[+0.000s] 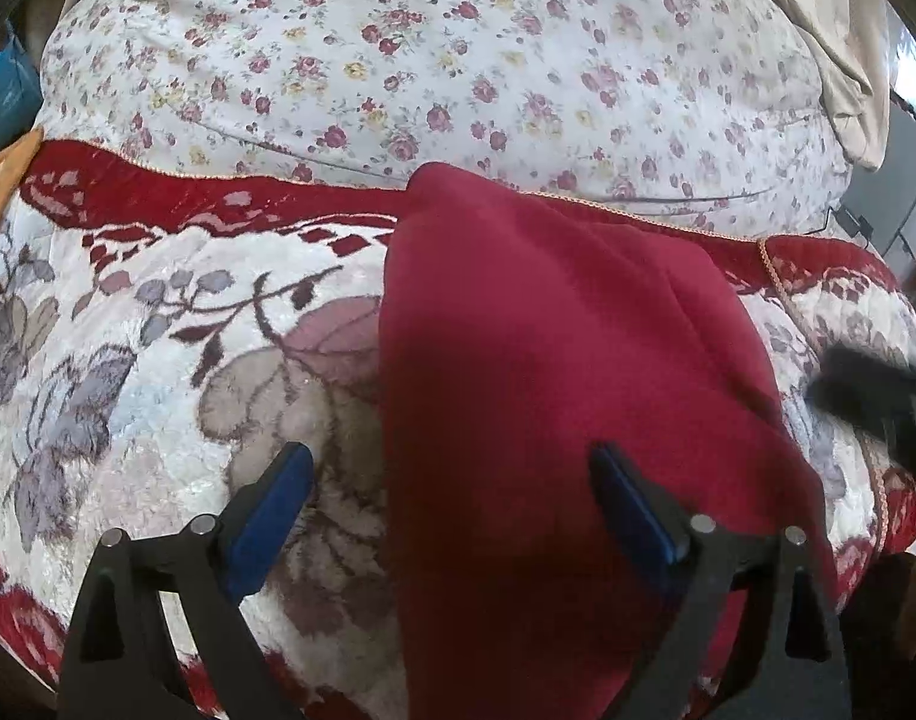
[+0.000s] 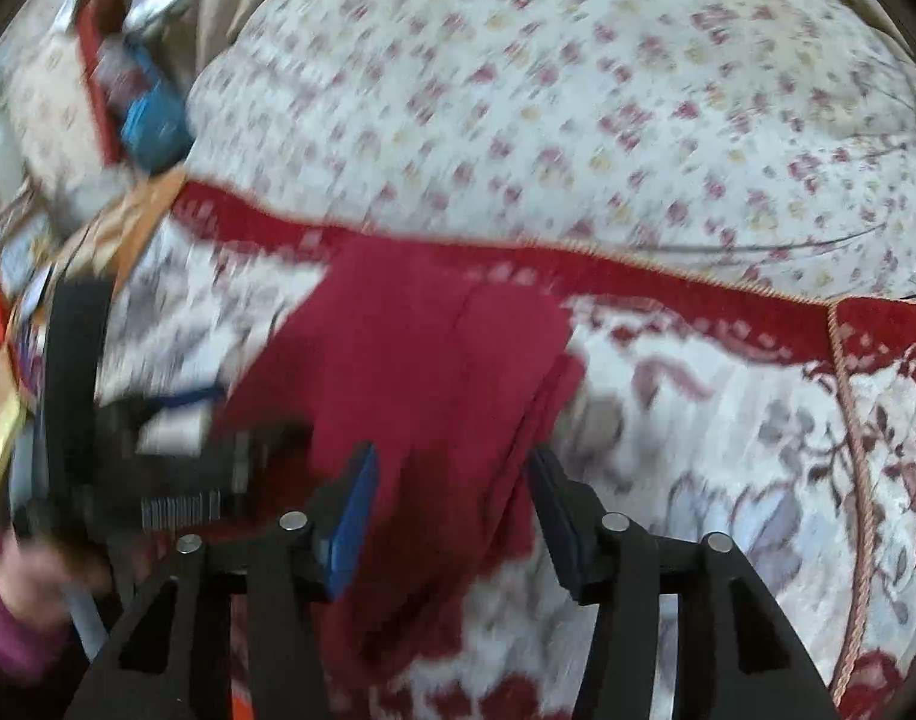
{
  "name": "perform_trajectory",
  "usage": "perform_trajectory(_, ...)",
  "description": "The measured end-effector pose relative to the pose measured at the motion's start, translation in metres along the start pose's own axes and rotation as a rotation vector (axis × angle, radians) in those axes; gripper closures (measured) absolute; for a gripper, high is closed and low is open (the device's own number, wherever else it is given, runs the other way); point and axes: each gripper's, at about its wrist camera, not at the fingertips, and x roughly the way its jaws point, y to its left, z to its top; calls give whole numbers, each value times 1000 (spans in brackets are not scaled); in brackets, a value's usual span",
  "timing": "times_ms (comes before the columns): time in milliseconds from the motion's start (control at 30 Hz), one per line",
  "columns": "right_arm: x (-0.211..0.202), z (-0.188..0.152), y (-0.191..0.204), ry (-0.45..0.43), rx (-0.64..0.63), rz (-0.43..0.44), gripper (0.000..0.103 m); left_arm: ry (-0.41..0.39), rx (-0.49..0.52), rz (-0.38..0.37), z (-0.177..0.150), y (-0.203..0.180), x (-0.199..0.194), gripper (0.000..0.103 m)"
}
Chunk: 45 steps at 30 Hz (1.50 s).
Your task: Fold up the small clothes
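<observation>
**Soft red cloth, ready for a fold**

Both jaws are open and hold nothing. The left gripper (image 1: 452, 495) and right gripper (image 2: 452, 498) hover over the red cloth (image 1: 548, 360), which lies toward 12 o'clock on the bed blanket (image 1: 158, 330). It looks soft, light and floppy. Pinch it at an edge or corner.

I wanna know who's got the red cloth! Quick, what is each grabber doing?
Left gripper: open, holding nothing; the red garment lies under it.
Right gripper: open, nothing gripped, above the garment's edge.
</observation>
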Motion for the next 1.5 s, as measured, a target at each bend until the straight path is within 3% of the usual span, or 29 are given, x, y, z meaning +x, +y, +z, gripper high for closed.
perform_trajectory(133,45,22,1,47,31,-15,48,-3,19,11,1,-5,2,9)
perform_trajectory(233,76,23,-2,73,16,-142,53,2,19,8,2,-4,4,9)
perform_trajectory(367,95,16,-35,84,143,-112,45,9,22,3,5,-5,6,8)
perform_trajectory(533,74,17,-36,79,147,-110,45,8,40,16,6,-9,4,8)
perform_trajectory(700,18,4,-6,11,72,-41,45,8,50,32,5,-8,2,8)
perform_trajectory(767,5,-9,10,5,17,-28,54,12,49,44,5,-7,2,3)
perform_trajectory(867,-2,-34,26,46,-43,4,56,16,41,52,4,-4,2,2)
perform_trajectory(967,17,-57,28,104,-80,-63,56,12,46,59,4,-5,-1,2)
perform_trajectory(1100,21,-63,10,136,71,2,55,-31,99,104,2,-10,-9,2)
perform_trajectory(1200,0,-51,16,78,50,-13,53,-71,118,122,2,-11,-16,2)
perform_trajectory(1333,-24,-36,21,-3,51,-43,33,-112,75,74,5,-5,-26,2)
perform_trajectory(1433,-31,-30,22,-37,56,-70,27,-141,39,37,8,1,-35,2)
perform_trajectory(1500,-29,-26,22,-37,62,-79,25,-159,39,59,9,4,-39,2)
